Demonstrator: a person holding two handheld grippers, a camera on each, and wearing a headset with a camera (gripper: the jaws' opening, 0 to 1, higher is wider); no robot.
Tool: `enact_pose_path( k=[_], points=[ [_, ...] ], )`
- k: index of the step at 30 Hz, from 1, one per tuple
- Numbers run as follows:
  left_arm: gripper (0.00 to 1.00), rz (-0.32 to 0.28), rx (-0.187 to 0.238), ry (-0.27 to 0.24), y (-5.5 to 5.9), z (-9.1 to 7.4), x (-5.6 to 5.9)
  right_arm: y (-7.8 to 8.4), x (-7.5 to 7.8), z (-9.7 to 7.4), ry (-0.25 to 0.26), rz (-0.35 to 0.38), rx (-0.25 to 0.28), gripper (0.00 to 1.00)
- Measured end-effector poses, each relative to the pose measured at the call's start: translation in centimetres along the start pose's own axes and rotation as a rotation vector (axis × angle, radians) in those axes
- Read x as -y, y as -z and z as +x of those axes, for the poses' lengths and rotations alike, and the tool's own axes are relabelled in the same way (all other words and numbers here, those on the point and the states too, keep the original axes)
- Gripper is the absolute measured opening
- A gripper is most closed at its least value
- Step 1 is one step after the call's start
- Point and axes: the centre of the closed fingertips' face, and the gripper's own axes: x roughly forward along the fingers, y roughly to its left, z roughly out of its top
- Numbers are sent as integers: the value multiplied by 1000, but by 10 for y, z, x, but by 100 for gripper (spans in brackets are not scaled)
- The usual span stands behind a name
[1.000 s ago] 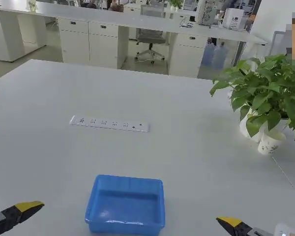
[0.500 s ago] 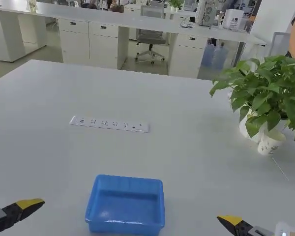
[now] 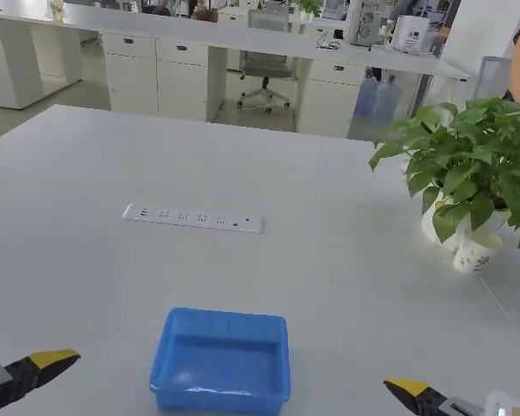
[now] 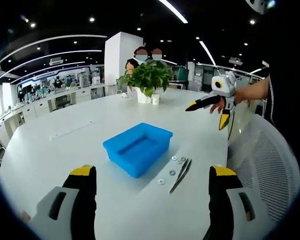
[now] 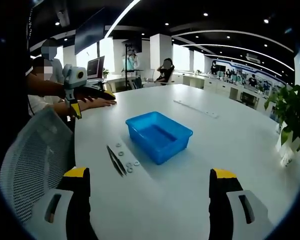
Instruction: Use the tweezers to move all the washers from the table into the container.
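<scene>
The left claw (image 4: 152, 171) hangs wide open and empty above the white worktop (image 3: 329, 260). The blue container (image 3: 218, 392) sits between the two claws. The tweezers (image 4: 181, 174) lie flat near it, toward the worktop's near edge, with the washers (image 4: 174, 158) scattered on their container side. The right claw (image 5: 150, 172) gapes too, empty.

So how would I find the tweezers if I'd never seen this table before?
Look at the big white table and find the blue container sitting on it. Between the container and the table's edge lie some washers and the tweezers. The washers are tiny round rings, but the tweezers are the one long, thin, dark thing, lying flat.
</scene>
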Motion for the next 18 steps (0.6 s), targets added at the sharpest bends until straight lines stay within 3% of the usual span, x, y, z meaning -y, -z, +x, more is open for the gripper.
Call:
enact_pose_path(
  k=[18],
  points=[
    [98,25,-7,11,-3,1,0,0,3,-3,1,-14,-10,100]
  ],
)
